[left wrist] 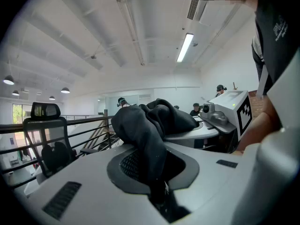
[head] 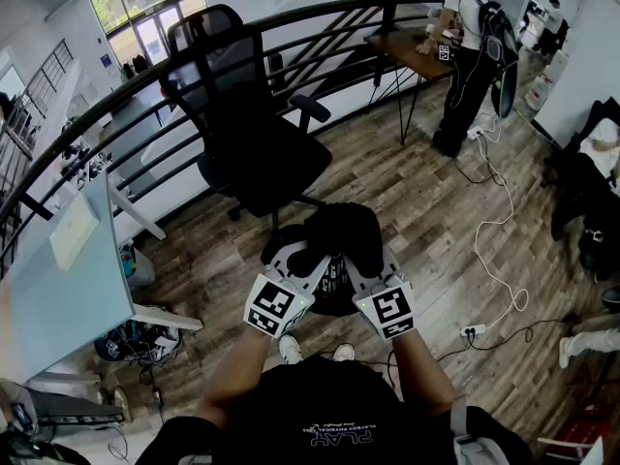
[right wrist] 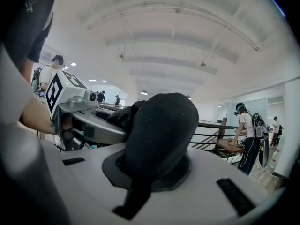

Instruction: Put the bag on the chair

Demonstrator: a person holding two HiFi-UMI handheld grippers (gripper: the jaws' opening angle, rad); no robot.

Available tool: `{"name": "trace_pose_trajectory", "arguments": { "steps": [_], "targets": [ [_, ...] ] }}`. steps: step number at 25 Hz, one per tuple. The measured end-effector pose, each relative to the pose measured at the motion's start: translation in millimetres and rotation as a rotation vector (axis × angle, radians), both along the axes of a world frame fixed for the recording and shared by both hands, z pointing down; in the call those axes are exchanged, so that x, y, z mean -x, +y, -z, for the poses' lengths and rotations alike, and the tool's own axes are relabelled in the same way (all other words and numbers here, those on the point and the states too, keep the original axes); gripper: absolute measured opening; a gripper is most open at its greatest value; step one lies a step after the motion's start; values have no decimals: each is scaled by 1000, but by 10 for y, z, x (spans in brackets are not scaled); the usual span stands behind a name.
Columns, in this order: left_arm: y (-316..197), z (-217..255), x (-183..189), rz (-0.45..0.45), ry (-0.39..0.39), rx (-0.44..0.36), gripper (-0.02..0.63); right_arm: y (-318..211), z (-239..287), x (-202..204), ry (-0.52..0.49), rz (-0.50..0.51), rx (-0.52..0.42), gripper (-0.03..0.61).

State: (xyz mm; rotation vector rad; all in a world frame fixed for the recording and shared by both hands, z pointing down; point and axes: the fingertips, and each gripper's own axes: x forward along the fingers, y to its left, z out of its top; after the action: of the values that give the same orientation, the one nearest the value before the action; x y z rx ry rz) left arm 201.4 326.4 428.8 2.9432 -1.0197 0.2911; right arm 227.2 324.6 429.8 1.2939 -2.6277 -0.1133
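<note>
Both tongs, left (head: 291, 281) and right (head: 373, 281), clench the black bag (head: 341, 235) (two-handed carry); chair (head: 254, 134) waits upper left.

Wood-plank floor (head: 426, 192); curved black railing (head: 97, 114) from 9 to 12 o'clock; windows (head: 145, 13) at 11; wooden table (head: 402, 42) at 1.
</note>
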Motion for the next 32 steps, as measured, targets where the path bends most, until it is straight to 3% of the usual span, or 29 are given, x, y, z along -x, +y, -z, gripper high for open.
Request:
{"name": "trace_pose_trajectory", "arguments": {
  "steps": [17,32],
  "targets": [
    [-144,151,581,4,18,-25,58,-170,117,578,-5,12,-30,37],
    [-411,170,1197,-38,20,-41,58,-413,113,1156,6,-50,-45,37]
  ]
}}
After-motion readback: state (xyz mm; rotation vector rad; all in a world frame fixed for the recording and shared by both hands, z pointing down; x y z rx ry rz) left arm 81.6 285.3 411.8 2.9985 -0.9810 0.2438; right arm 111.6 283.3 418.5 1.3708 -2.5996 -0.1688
